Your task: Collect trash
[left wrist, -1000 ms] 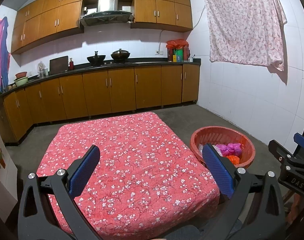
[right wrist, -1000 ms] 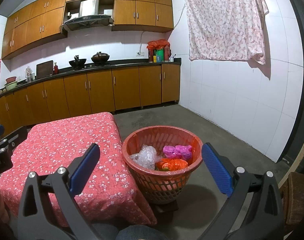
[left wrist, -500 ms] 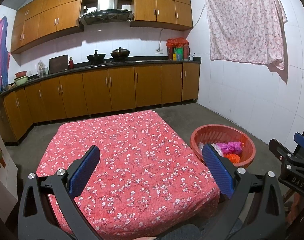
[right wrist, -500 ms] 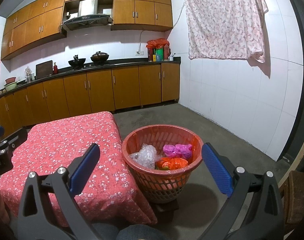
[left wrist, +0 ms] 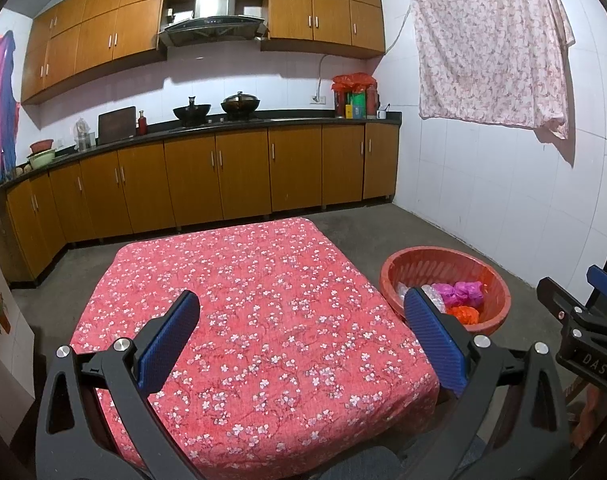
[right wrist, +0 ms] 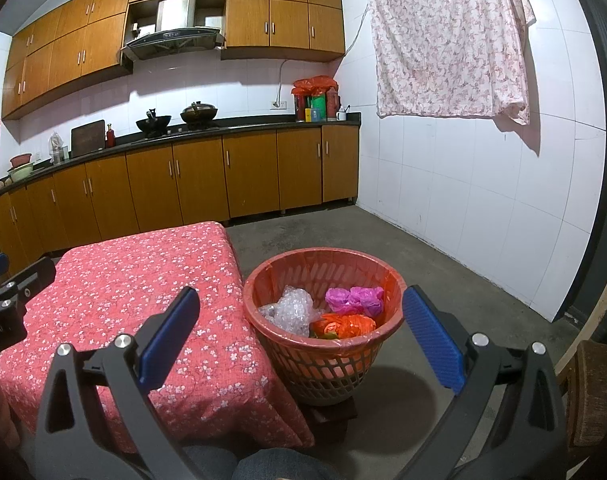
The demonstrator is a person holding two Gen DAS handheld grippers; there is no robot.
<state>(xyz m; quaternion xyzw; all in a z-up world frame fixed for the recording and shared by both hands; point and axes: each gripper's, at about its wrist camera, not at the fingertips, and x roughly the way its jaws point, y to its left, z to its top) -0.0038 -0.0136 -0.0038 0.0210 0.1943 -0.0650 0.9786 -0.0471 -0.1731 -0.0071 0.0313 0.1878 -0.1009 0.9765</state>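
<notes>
A red plastic basket stands on the floor right of a low table with a red flowered cloth. It holds a clear bubble-wrap wad, a pink crumpled bag and an orange crumpled bag. The basket also shows in the left wrist view. My left gripper is open and empty above the cloth's near half. My right gripper is open and empty, held in front of the basket and above its near rim. No trash lies on the cloth.
Brown kitchen cabinets with pots on the counter line the far wall. A white tiled wall with a hanging flowered sheet is on the right. Grey concrete floor surrounds the basket. A wooden stool sits at the right edge.
Both grippers have drifted slightly, so the table and basket sit a little lower in view. Both stay open and empty.
</notes>
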